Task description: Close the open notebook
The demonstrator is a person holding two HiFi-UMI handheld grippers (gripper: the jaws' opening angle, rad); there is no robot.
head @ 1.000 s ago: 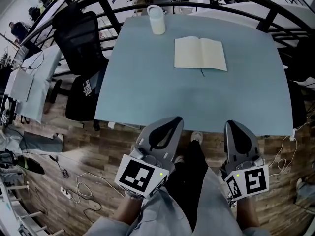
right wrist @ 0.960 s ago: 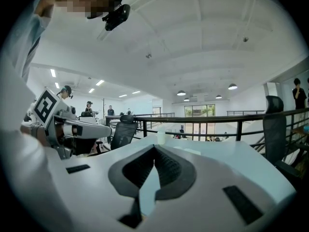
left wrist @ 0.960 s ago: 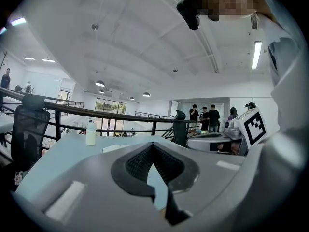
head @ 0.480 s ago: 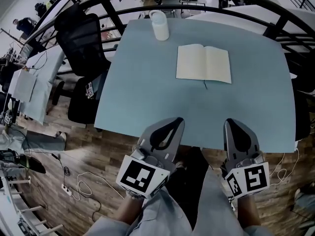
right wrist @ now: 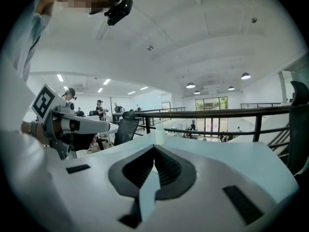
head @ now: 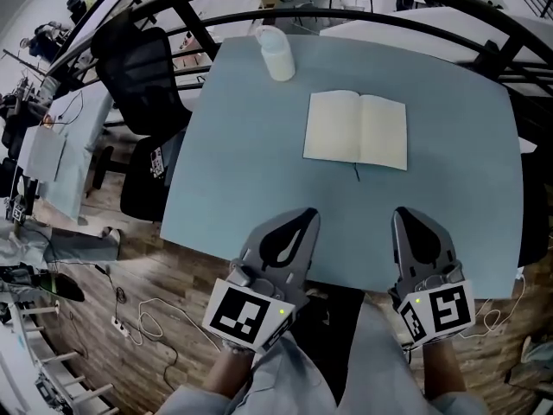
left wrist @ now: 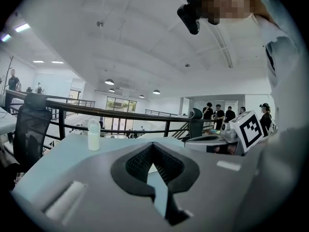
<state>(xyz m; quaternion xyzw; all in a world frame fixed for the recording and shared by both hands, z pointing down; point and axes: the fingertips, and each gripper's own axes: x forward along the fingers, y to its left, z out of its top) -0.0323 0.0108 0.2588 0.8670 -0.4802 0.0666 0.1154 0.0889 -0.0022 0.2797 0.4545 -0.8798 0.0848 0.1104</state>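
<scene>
Finding 1, task object. The notebook [head: 355,130] lies open and flat on the bench [head: 251,171], right of the middle and closer to the far edge than the near one. Both pages face up. Its spine runs from the near edge toward the far edge, so the spread book is longest across the bench. A thin ribbon [head: 357,173] trails from the foot of the spine toward the near edge. Nothing rests on the pages.

Finding 2, grippers. The left gripper [head: 300,216] and right gripper [head: 409,216] hang over the near edge, side by side and pointing toward the far edge. On each, the jaws are brought fully together with nothing between them. Neither touches the notebook, and both stand well short of it.

Finding 3, governing relation. The notebook lies straight ahead of the pair, with bare bench between. The spine falls about midway between them. The left gripper lines up with the outer edge of the left page and the right gripper with the outer edge of the right page. Neither is plainly nearer. In my judgement either cover could be folded over the spine, by a sideways sweep across the bench.

Finding 4, surroundings. A white bottle [head: 275,52] stands near the far left corner, well apart from the notebook and outside any likely path.
</scene>
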